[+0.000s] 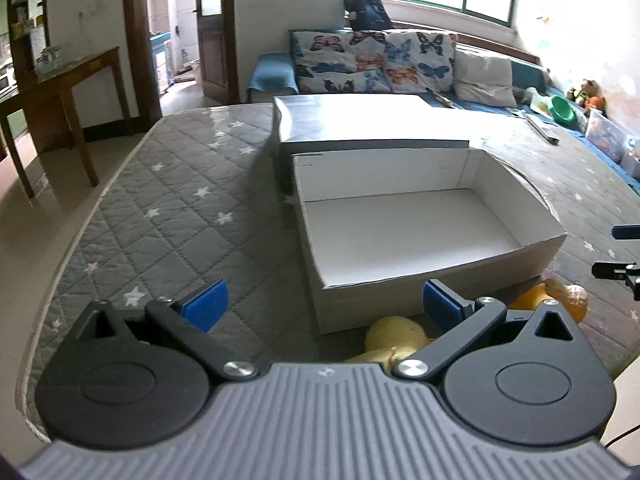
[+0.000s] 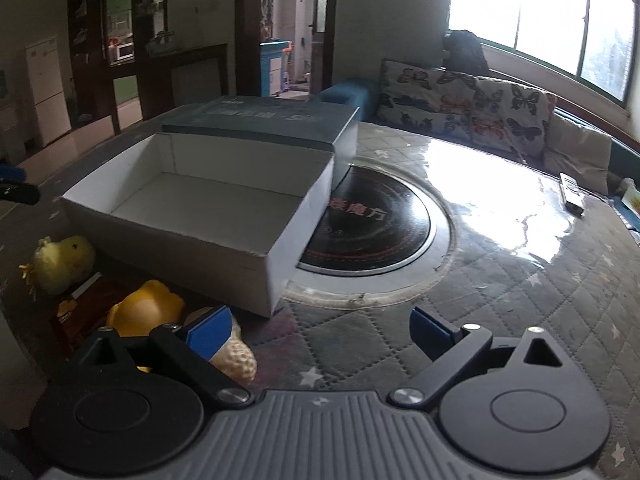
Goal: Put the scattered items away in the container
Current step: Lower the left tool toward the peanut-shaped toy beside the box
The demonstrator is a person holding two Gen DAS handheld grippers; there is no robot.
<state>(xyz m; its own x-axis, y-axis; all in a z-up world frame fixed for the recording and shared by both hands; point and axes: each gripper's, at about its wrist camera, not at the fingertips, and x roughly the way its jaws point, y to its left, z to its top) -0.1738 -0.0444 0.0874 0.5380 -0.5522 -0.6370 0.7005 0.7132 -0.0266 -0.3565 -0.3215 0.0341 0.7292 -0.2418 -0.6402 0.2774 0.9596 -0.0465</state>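
Nearest the cameras, both tools hang with jaws spread and holding nothing: the left gripper (image 1: 324, 308) above the bench's near edge, the right gripper (image 2: 320, 330) over the quilted grey star-print cover (image 2: 500, 320).

Just beyond them, outside the container, lie the loose items: a fuzzy yellow plush chick (image 2: 60, 258), a smooth yellow moulded plastic toy (image 2: 146, 312), a ribbed tan peanut-shaped toy (image 2: 236, 360) touching the right gripper's left pad in view, and a dark brown carton (image 2: 86, 312) lying flat between the chick and the plastic toy.

Behind these stands the open white cardboard box (image 1: 420, 232), shallow, straight-walled, its floor bare as far as both views show. So I judge a pick to be the step in hand.

The peanut toy is closest to the right jaws. Taking it calls for lowering and swinging left to straddle its narrow waist; its hard, rounded shell may roll, whereas the plush would give and grip easily.

Further back, the grey box lid (image 1: 360, 120) lies against the box's far wall, and a black round glass inset (image 2: 380, 232) sits in the bench.
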